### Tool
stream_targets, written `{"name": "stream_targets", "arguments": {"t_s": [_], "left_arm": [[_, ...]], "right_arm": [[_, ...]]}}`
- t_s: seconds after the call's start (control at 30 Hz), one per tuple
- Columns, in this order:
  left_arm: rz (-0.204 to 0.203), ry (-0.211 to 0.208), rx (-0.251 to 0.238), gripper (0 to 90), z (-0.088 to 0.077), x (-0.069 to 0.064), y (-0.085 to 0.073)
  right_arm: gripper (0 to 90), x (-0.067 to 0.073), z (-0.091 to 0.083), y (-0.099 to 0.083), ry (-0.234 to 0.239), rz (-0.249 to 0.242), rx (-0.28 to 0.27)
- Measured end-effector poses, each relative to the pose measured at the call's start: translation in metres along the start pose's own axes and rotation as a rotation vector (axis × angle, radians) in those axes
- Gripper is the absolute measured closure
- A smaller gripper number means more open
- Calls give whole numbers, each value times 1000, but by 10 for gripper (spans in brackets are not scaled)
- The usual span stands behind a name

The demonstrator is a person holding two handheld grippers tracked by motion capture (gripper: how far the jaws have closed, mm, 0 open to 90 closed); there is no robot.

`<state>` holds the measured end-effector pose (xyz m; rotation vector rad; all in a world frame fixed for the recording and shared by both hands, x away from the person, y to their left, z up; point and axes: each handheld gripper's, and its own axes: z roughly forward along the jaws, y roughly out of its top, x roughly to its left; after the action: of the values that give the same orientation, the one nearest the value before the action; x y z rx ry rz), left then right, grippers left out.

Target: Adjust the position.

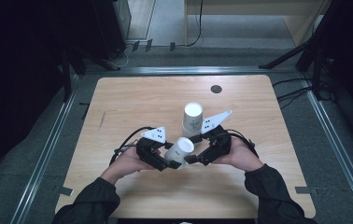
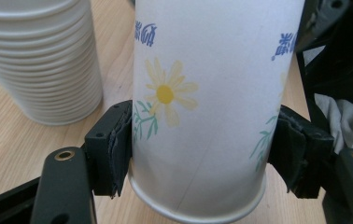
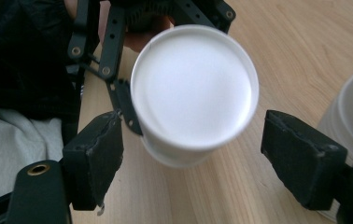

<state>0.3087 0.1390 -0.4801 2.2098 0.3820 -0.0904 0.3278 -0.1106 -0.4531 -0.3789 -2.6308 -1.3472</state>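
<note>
Toward the near edge of the light wooden table (image 1: 128, 98), a little left of its middle, the left gripper (image 1: 169, 162), with its hand angled in from the lower left, clamps its pads on the white paper cup printed with a yellow daisy (image 1: 180, 149), a print the left gripper view (image 2: 198, 140) makes plain and the high view does not. To its right, the right gripper (image 1: 192, 159) points at the cup's closed end, its jaws spread wide and clear of the cup (image 3: 193, 93) in the right gripper view. Just behind them, the upside-down stack of white paper cups (image 1: 192, 119) stands near the table's middle, its stacked rims (image 2: 39, 60) showing in the left gripper view.
</note>
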Motion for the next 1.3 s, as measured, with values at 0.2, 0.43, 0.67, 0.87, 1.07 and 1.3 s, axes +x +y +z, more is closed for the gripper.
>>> {"name": "stream_targets", "arguments": {"t_s": [0.2, 0.43, 0.67, 0.87, 1.07, 1.3], "left_arm": [[-15, 4, 46, 293, -9, 0, 8], [92, 25, 142, 289, -19, -5, 23], [115, 46, 217, 287, -21, 6, 32], [130, 54, 234, 285, -20, 8, 37], [152, 62, 288, 286, -14, 3, 35], [177, 69, 358, 286, -3, -1, 31]], "right_arm": [[226, 3, -6, -11, -46, -7, 19], [237, 7, -6, -20, -71, -9, 15], [247, 9, -4, -27, -75, -2, 37], [259, 3, 0, -27, -78, 0, 15], [259, 0, 3, -24, -70, -6, -1], [264, 0, 6, -19, -53, -21, -30]]}}
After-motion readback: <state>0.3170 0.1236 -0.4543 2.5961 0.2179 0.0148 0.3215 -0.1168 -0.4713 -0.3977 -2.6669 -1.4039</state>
